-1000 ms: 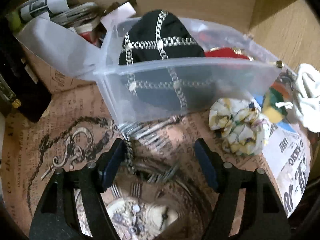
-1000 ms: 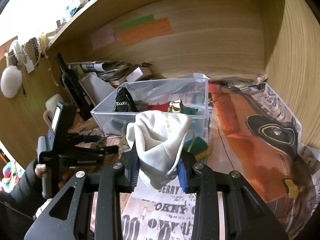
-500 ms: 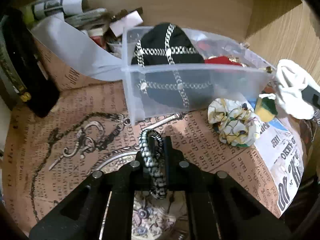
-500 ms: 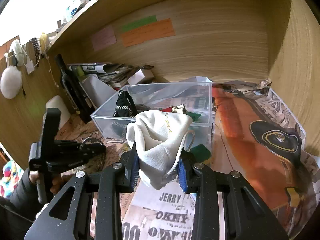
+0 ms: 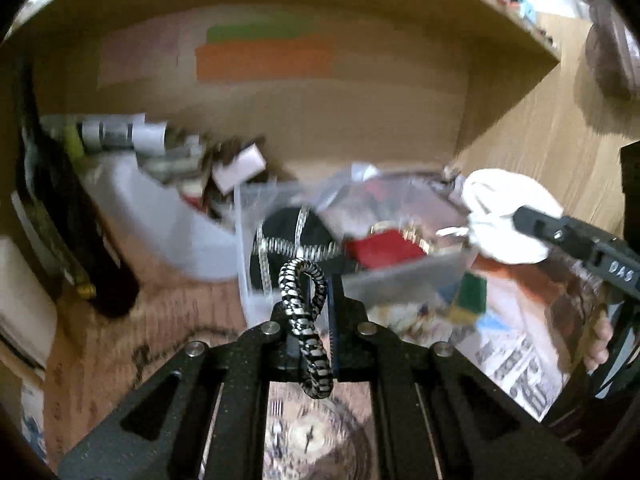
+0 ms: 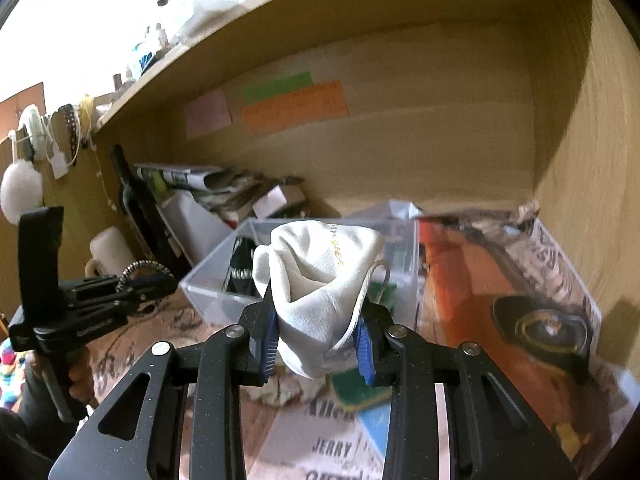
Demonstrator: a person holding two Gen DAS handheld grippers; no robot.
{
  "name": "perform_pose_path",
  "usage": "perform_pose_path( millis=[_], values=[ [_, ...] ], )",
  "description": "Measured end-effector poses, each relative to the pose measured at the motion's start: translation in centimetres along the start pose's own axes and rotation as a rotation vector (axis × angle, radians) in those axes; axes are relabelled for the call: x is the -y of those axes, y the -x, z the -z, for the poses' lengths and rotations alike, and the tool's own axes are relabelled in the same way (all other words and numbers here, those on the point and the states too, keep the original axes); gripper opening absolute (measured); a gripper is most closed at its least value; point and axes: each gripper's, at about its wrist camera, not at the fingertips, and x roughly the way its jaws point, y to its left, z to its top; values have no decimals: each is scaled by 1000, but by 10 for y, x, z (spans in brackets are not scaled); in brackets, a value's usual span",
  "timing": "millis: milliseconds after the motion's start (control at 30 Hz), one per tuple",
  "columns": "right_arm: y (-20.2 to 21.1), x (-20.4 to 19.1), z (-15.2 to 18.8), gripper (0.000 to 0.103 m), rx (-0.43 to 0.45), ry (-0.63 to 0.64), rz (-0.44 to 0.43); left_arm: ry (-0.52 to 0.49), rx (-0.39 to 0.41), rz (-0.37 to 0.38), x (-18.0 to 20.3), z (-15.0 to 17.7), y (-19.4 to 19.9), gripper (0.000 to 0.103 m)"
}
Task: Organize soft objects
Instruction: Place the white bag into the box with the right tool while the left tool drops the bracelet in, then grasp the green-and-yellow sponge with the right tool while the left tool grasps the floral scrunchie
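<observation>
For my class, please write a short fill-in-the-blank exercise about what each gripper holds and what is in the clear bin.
1. The left gripper is shut on a black-and-white braided ____.
2. The right gripper is shut on a ____ cloth pouch.
3. The black item with silver chain trim lies inside the clear plastic ____.
4. On the back wall, the green note sits directly above the ____ note.

Missing words: cord; white; bin; orange

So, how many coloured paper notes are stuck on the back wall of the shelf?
3: a pink note on the left, a green note to its right, and an orange note just below the green one. None seems hidden.
</observation>
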Motion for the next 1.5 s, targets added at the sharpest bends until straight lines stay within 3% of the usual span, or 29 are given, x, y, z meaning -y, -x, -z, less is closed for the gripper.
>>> perform_pose_path(
  millis=[100, 233, 500, 767, 867, 1000, 1100, 1233, 1500],
  values=[
    [-8, -1, -8, 29, 12, 13, 1, -10, 34, -6, 1, -18, -7, 7],
    [-26, 1, -16, 29, -2, 15, -2, -8, 20, -10, -5, -31, -27, 7],
    [-69, 2, -17, 29, -95, 22, -7, 13, -101, -38, -22, -34, -92, 7],
    [-102, 2, -6, 31, -192, 47, 9, -16, -185, -28, -20, -27, -127, 7],
    [-104, 3, -4, 32, -200, 58, 30, -38, -196, -42, -15, -24, -129, 16],
    [-105, 2, -4, 53, -207, 65, 49, -45, -182, -57, -15, -23, -127, 43],
    [-105, 1, -4, 63, -206, 70, 60, -36, -163, -48, -18, -23, -119, 53],
    [-98, 1, -5, 75, -186, 76, 81, -32, -132, -55, -19, -26, -107, 59],
    [-72, 1, -13, 79, -132, 73, 82, -19, -45, -56, -14, -33, -72, 74]
  ],
)
